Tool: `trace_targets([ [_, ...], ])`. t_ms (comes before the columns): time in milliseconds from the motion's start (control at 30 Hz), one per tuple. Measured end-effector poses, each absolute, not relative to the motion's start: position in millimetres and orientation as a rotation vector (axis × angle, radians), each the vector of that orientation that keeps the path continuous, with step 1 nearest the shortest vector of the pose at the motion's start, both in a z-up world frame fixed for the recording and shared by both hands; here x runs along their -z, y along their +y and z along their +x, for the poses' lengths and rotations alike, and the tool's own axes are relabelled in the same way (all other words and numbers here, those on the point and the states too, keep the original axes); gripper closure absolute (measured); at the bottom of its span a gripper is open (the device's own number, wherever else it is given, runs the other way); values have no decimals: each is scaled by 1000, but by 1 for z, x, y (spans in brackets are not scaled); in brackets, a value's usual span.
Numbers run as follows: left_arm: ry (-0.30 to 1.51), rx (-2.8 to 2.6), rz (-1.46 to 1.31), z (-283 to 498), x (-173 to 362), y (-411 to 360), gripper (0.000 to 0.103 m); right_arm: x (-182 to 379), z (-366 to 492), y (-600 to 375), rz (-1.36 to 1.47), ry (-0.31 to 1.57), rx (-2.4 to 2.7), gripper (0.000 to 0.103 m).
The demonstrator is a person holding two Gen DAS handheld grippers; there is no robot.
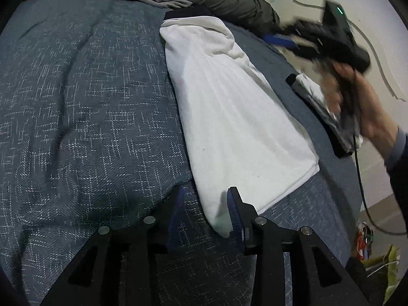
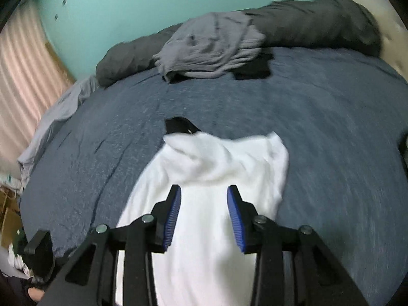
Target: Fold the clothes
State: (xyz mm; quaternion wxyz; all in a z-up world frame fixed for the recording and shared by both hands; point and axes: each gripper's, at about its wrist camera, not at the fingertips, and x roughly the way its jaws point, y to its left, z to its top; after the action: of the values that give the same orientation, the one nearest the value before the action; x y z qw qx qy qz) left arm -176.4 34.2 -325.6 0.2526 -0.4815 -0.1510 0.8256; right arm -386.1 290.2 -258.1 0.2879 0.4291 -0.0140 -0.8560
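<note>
A white garment [image 1: 229, 112] lies folded into a long strip on the blue bedspread [image 1: 76, 102]. Its near corner sits between the fingers of my left gripper [image 1: 206, 204], close to the right pad; the jaws stand apart and do not press on it. In the right wrist view the same white garment [image 2: 216, 178] lies under my right gripper [image 2: 204, 199], whose blue pads are apart with nothing held. A hand holds the blurred right gripper [image 1: 331, 33] above the bed's right side. A black piece of cloth [image 2: 178, 125] pokes out from under the garment's far end.
A crumpled grey garment [image 2: 211, 46] and dark bedding [image 2: 318, 23] lie along the far side of the bed. A folded stack of dark and white clothes [image 1: 313, 102] sits at the bed's right edge. A cable [image 1: 362, 191] hangs beside it.
</note>
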Motion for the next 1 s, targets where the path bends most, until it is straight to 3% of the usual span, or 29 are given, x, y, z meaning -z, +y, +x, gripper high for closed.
trace_targets([
  [167, -409, -2244, -1309, -175, 325, 34, 62, 245, -420, 236, 1141, 96, 2267, 64],
  [433, -397, -2244, -1310, -178, 325, 38, 59, 236, -464, 149, 1253, 479, 2158, 64],
  [833, -391, -2241, -1308, -179, 325, 40, 59, 276, -508, 97, 1553, 709, 2044, 65],
  [900, -392, -2240, -1307, -179, 325, 40, 59, 283, -513, 98, 1576, 705, 2041, 75],
  [967, -390, -2241, -1306, -179, 325, 40, 59, 288, -515, 99, 1587, 678, 2036, 96],
  [1000, -389, -2241, -1306, -179, 325, 40, 58, 289, -516, 100, 1587, 658, 2037, 99],
])
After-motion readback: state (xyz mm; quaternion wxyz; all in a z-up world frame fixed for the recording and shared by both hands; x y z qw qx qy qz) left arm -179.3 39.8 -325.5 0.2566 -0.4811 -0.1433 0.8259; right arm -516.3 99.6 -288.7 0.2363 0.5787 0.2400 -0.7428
